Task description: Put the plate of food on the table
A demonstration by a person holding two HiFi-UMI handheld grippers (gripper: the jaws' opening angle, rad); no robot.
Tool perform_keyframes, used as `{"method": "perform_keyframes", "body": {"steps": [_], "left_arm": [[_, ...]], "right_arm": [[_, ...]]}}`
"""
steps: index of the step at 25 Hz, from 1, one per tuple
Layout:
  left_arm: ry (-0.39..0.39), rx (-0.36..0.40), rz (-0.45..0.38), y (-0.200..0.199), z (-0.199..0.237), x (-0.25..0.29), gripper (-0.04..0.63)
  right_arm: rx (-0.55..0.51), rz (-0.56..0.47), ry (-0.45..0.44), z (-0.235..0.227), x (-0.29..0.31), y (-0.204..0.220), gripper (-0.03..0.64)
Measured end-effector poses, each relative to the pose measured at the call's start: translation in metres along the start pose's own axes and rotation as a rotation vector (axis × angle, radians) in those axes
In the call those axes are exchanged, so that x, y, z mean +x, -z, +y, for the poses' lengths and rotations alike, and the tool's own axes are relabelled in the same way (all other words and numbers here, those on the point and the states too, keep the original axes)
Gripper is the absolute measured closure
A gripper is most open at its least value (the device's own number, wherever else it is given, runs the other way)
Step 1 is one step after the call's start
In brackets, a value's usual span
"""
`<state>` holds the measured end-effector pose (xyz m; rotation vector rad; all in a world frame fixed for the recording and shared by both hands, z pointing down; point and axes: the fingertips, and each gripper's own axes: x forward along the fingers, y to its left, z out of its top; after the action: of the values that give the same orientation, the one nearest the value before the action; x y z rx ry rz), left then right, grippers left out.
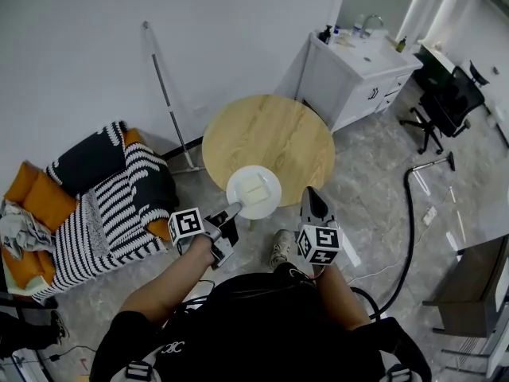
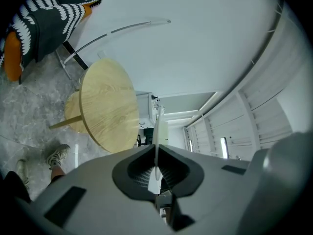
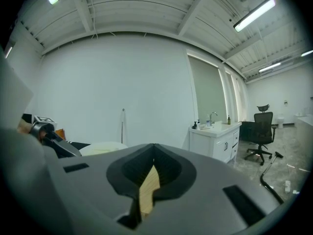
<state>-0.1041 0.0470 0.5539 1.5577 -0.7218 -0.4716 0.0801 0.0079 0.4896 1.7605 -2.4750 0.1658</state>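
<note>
A white plate [image 1: 254, 191] with a pale slab of food on it shows over the near edge of the round wooden table [image 1: 270, 134] in the head view. My left gripper [image 1: 235, 209] is shut on the plate's near-left rim. In the left gripper view the plate [image 2: 158, 131] is edge-on between the closed jaws, with the table [image 2: 107, 106] beyond. Whether the plate touches the tabletop I cannot tell. My right gripper [image 1: 312, 198] is to the right of the plate, shut and holding nothing. The right gripper view shows the plate [image 3: 100, 148] at the left.
An orange sofa with a striped blanket [image 1: 111, 201] stands at the left. A white sink cabinet [image 1: 358, 74] and a black office chair [image 1: 445, 102] are at the back right. A metal pole [image 1: 167, 94] leans on the wall. A black hose [image 1: 409, 229] lies on the floor.
</note>
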Motion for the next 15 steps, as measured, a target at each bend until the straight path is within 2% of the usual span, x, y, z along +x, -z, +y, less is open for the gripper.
{"method": "perform_keyframes", "body": {"steps": [15], "left_arm": [[-0.020,-0.032,-0.005,-0.041,0.004,0.061,0.575]], "right_arm": [[0.016,0.026,-0.020,-0.036,0.071,-0.008,0.609]]}}
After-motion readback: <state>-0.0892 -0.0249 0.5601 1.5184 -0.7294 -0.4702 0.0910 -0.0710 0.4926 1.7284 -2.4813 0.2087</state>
